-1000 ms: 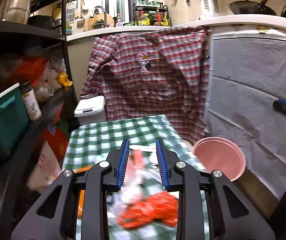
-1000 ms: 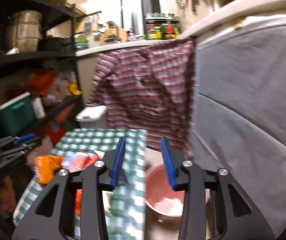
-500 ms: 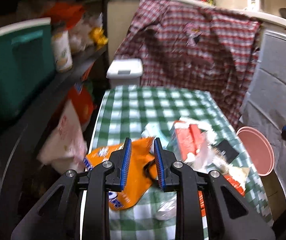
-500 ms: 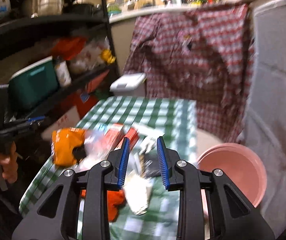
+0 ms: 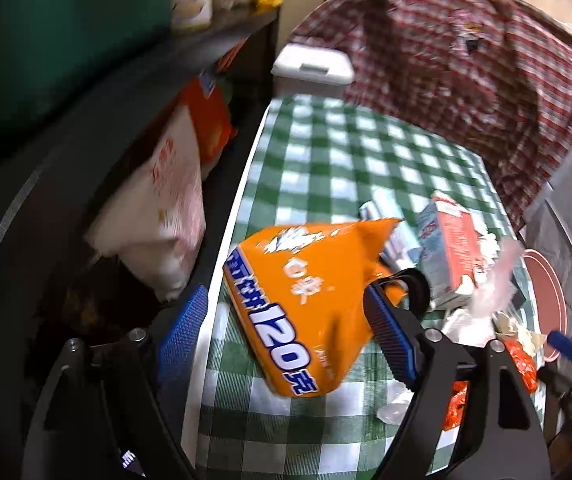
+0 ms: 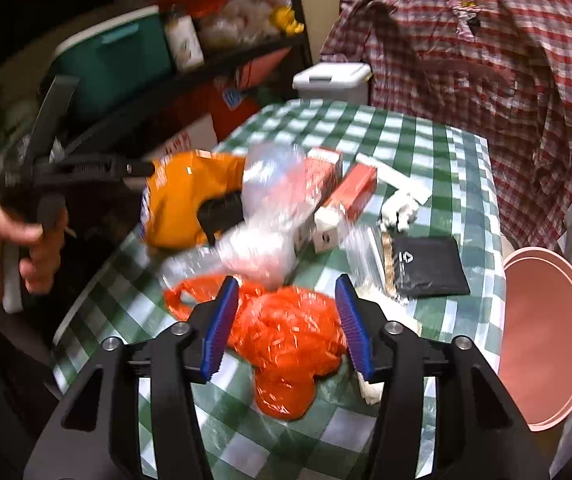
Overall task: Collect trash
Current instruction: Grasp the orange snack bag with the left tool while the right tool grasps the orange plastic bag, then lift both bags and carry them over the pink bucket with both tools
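Note:
An orange snack bag [image 5: 306,304] lies at the left edge of the green checked table [image 5: 326,160]; it also shows in the right wrist view [image 6: 186,196]. My left gripper [image 5: 282,320] is open, its fingers either side of the bag. My right gripper [image 6: 286,316] is open, straddling a crumpled orange plastic bag [image 6: 286,336]. A clear plastic bag [image 6: 262,232], red and white cartons [image 6: 350,192], a black pouch [image 6: 426,264] and white scraps lie between them.
A pink bucket [image 6: 542,340] stands off the table's right edge. A dark shelf unit [image 5: 86,160] with bags and a teal box [image 6: 114,60] runs along the left. A white lidded bin [image 6: 330,80] and a hanging plaid shirt [image 6: 466,60] are behind the table.
Both grippers have dropped closer to the table and opened wider. The left now frames the orange snack bag; the right now frames the orange plastic bag.

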The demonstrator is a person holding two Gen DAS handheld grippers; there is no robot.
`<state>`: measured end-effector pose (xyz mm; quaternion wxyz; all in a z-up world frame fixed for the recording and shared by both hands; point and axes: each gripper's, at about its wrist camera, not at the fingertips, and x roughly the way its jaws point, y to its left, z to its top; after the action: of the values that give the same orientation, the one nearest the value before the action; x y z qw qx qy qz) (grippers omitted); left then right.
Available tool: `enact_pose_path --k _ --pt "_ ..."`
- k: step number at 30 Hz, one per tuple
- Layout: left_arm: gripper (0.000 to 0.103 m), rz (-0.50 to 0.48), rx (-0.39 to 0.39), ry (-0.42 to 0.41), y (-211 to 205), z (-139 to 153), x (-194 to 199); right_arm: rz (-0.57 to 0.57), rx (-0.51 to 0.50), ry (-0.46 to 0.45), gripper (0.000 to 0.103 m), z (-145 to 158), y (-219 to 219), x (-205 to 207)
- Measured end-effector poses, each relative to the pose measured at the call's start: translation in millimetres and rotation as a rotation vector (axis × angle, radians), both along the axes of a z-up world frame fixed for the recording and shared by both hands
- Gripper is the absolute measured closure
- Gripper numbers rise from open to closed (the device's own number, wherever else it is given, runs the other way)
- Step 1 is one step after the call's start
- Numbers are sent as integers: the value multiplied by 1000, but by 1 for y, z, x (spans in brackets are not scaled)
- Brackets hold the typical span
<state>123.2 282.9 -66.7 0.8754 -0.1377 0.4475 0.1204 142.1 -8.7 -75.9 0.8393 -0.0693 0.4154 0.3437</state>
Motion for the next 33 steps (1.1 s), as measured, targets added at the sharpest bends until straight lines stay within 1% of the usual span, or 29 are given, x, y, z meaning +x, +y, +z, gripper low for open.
enact_pose_path --k 2,5,9,10,11,12,13,14,16,17,19,22,25,29,33 --pt "25 7 -24 25 4 -9 5 21 -29 12 46 -6 4 -3" --pt "22 -11 -44 69 2 -24 14 44 -67 23 45 -13 8 -7" --pt "24 -37 -54 88 -5 -35 21 60 -130 4 44 -23 13 -11" --pt "29 -42 -50 89 -7 -35 23 63 -135 0 44 -23 13 -13" --pt "34 -46 -44 88 -9 -35 24 63 -138 -3 48 -24 13 -12" --pt "42 -52 -41 87 -10 -35 24 63 -138 -8 50 -23 13 -12" --pt "52 -58 -41 86 -10 -34 26 62 -138 -13 54 -22 12 -13" --pt "58 -64 -39 86 -11 -33 27 63 -138 -14 56 -22 12 -12" --pt "77 -77 -42 79 -12 -31 29 68 -134 -12 60 -21 11 -12" --pt "79 -81 -48 71 -12 -29 29 72 -133 -12 63 -20 11 -14" --pt "86 -86 -44 54 -12 -23 28 78 -131 -14 66 -18 11 -15" --pt "94 -99 -36 24 -14 -12 24 85 -108 -13 71 -12 9 -17" --pt "97 -101 -18 -4 -18 -1 18 71 -88 -30 74 -3 4 -20" --pt "97 -90 12 -41 -22 16 9 47 -47 -45 76 9 -5 -22" --pt "97 -73 24 -88 -29 36 1 19 -13 -84 76 25 -17 -27"
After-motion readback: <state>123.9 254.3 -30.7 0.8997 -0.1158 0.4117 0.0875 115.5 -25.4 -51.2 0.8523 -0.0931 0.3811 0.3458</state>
